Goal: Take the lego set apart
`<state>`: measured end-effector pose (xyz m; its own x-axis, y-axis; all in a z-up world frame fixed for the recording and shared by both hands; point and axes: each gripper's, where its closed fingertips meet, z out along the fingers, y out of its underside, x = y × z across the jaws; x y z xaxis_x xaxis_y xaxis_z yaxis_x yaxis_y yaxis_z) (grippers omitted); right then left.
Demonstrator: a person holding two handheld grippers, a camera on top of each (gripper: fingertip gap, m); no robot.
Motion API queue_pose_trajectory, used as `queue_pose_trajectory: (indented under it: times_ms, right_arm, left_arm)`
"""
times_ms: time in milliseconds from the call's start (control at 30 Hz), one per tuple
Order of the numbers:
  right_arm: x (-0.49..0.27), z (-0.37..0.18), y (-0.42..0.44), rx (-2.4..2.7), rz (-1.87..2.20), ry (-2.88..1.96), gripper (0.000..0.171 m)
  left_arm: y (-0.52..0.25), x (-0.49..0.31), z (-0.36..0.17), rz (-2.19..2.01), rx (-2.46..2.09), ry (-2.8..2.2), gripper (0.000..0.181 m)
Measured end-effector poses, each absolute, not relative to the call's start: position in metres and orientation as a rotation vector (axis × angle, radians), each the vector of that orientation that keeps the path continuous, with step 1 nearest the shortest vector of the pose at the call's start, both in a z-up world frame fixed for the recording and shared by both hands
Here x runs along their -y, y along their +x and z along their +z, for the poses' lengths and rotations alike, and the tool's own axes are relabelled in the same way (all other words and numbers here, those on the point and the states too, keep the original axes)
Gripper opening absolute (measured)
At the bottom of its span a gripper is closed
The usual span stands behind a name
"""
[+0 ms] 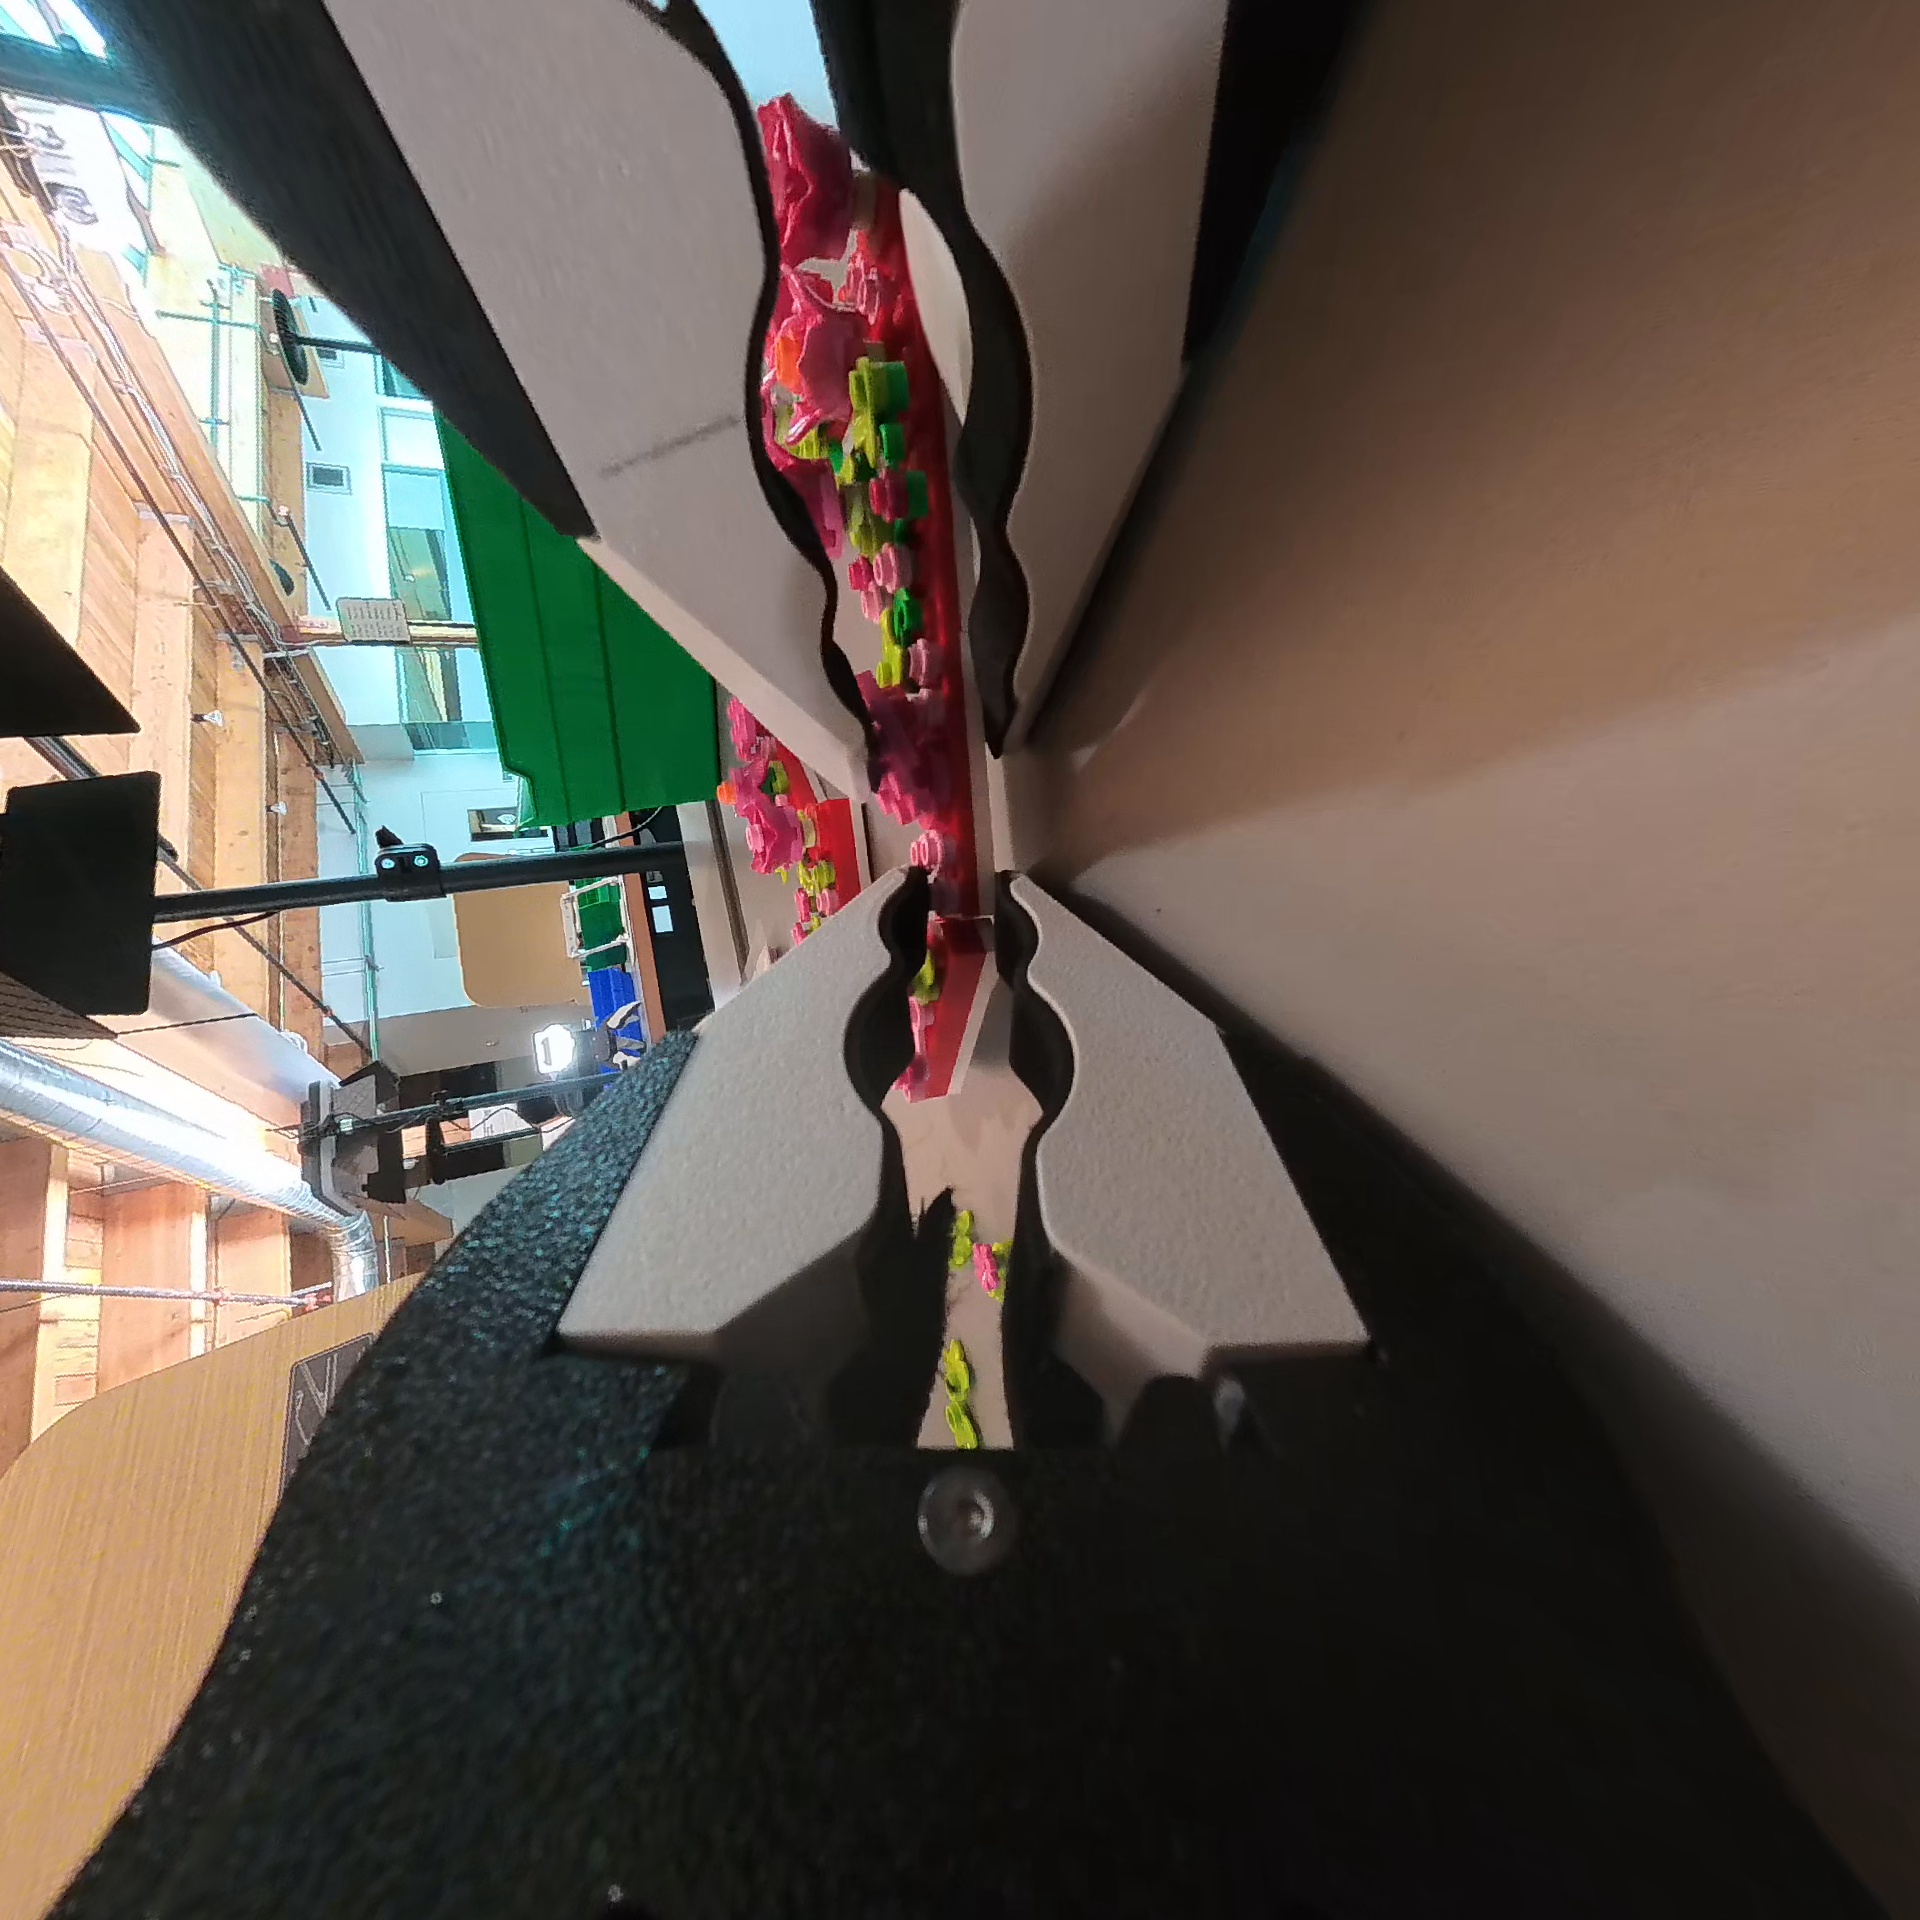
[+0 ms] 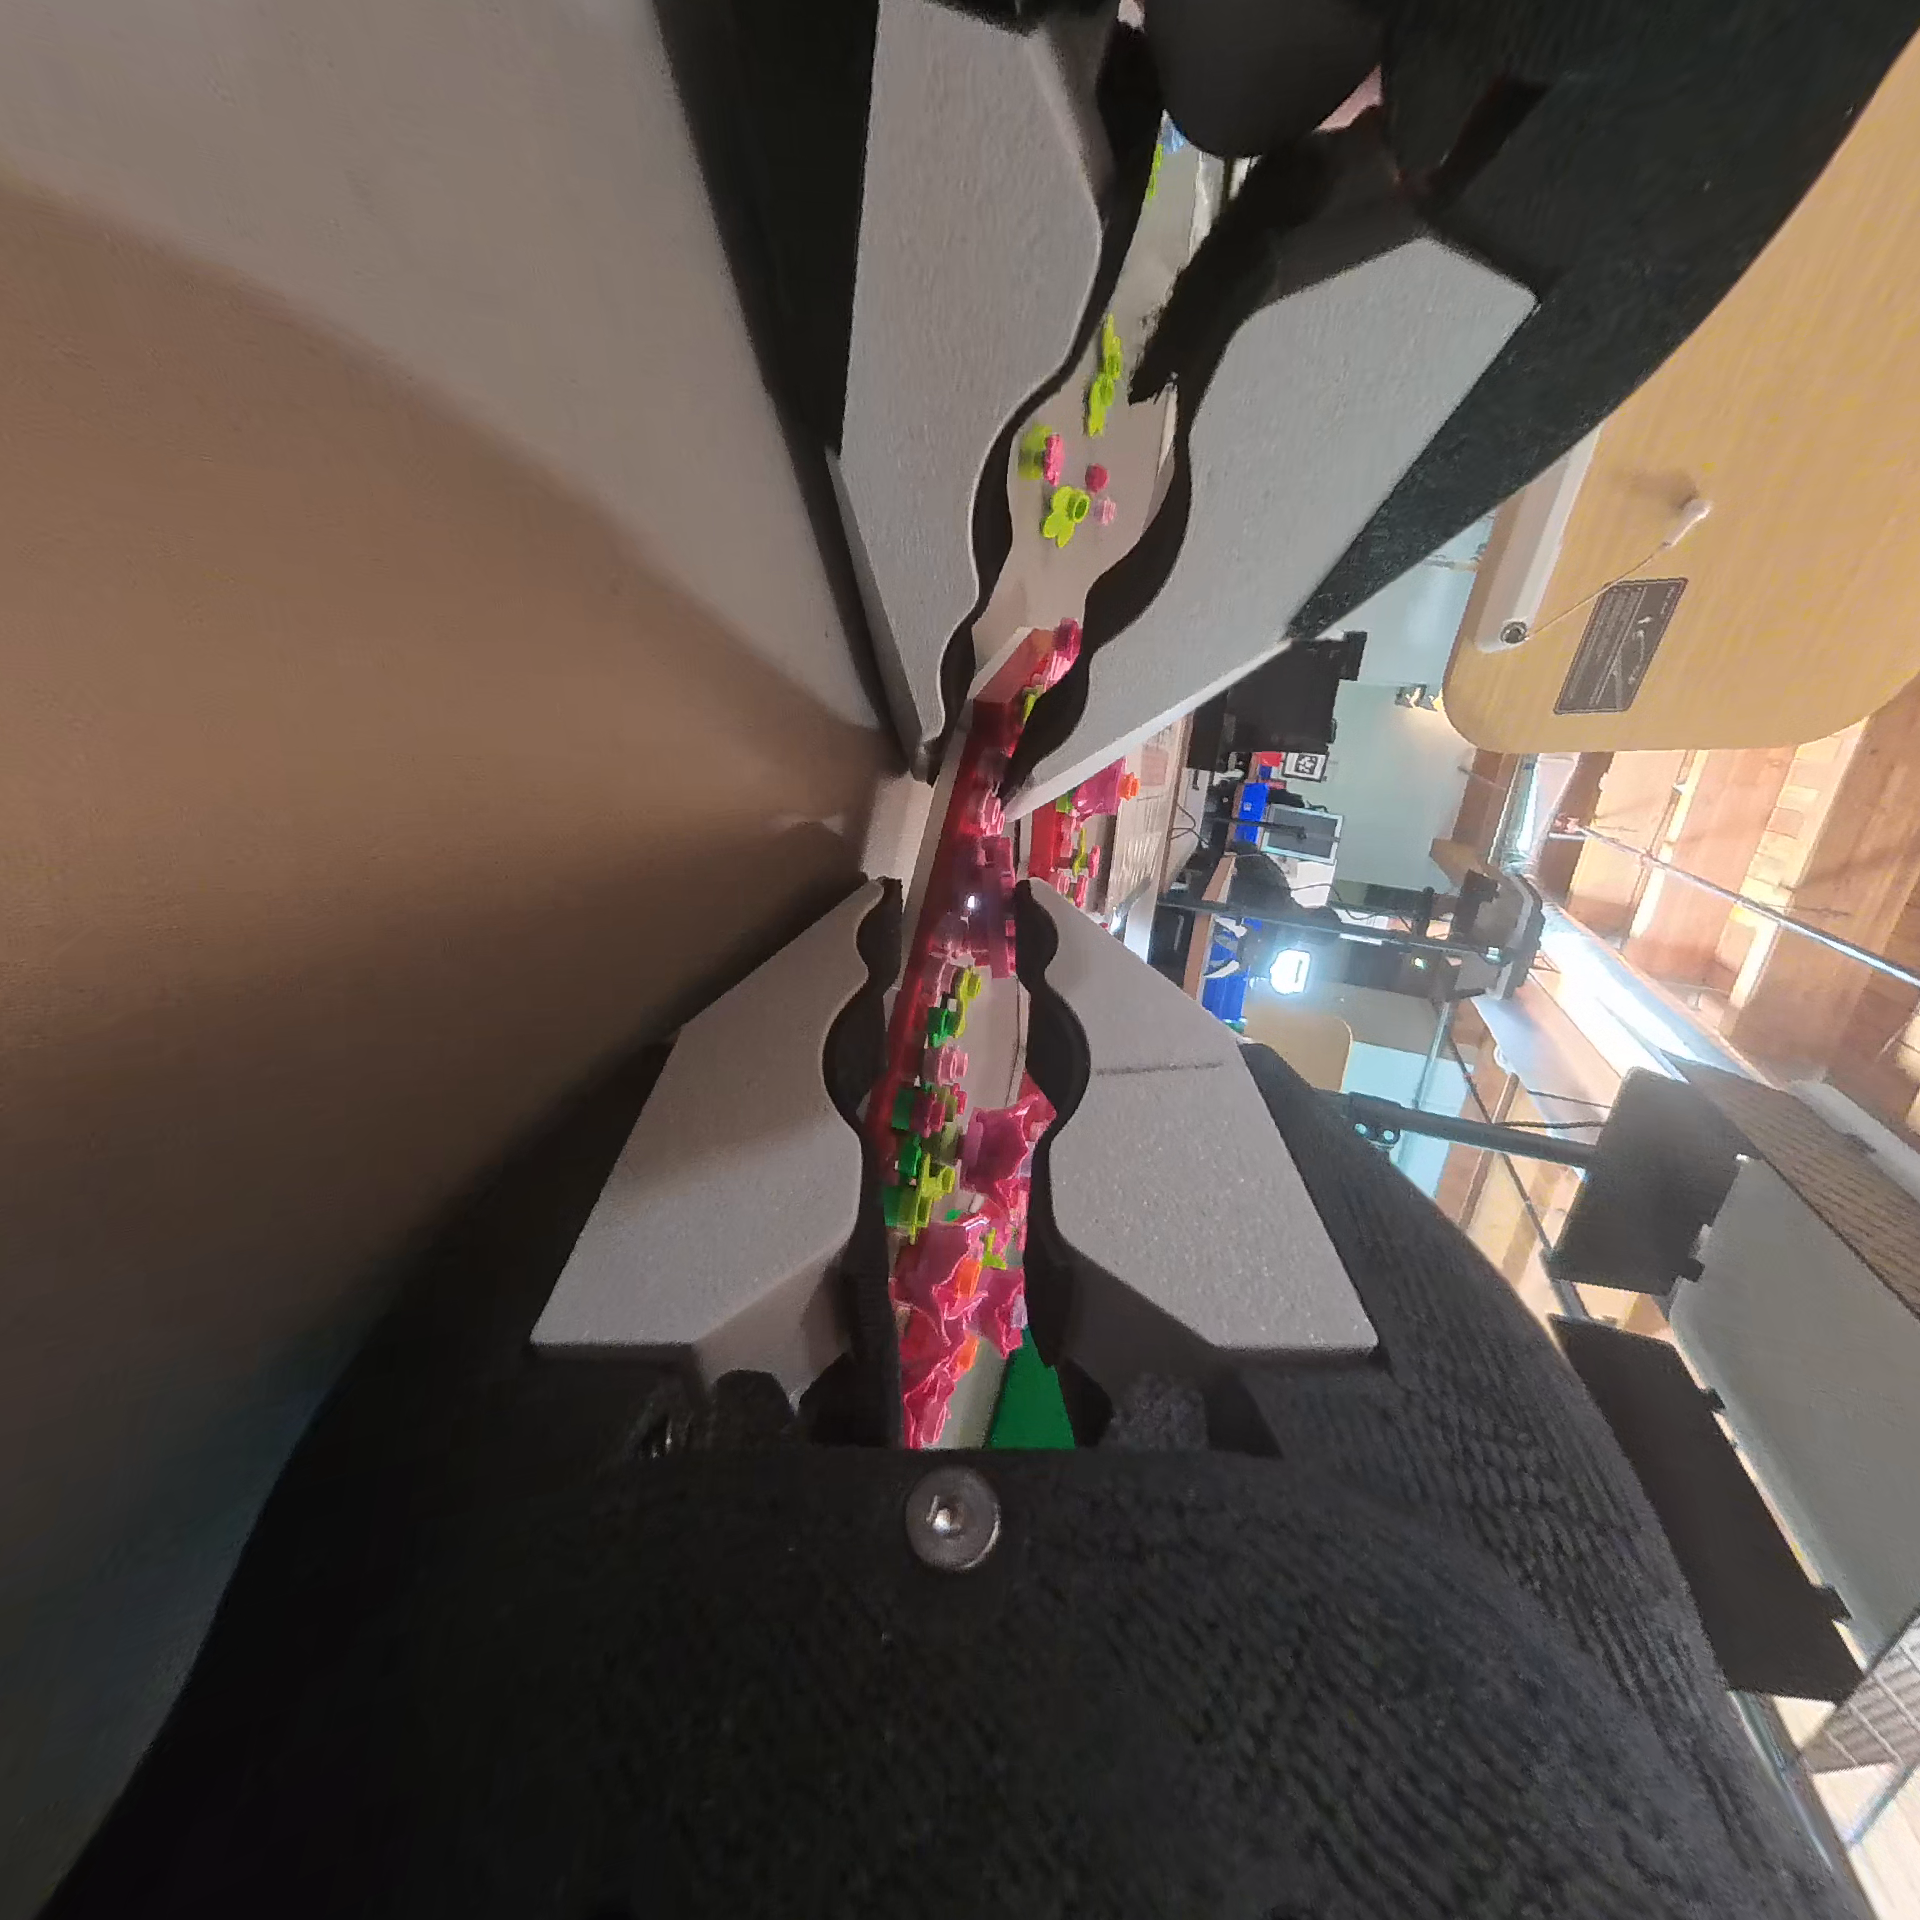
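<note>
White tabletop (image 1: 1558, 935) carries the work, both views rolled sideways against it. The red lego plate (image 1: 961, 727) runs edge-on between the two tools. The left gripper (image 1: 954, 904) clamps its near end; the right gripper (image 2: 951, 904) pinches the far end. Loose lime flower studs (image 2: 1065, 514) lie beyond. Best to flex gently at the seam, grips low, so nothing scatters.
</note>
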<state>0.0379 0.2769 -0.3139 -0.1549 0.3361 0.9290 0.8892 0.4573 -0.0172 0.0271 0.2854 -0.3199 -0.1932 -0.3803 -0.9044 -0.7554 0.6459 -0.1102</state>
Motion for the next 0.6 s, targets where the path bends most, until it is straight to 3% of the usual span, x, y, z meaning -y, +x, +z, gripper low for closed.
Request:
queue_pose_trajectory:
  times_ms: [600]
  right_arm:
    - [-0.2789, -0.3145, 0.0376, 1.720, -0.650, -1.121, 0.021]
  left_arm:
    - [0.0270, -0.2860, -0.3198, 0.443, -1.806, -0.913, 0.009]
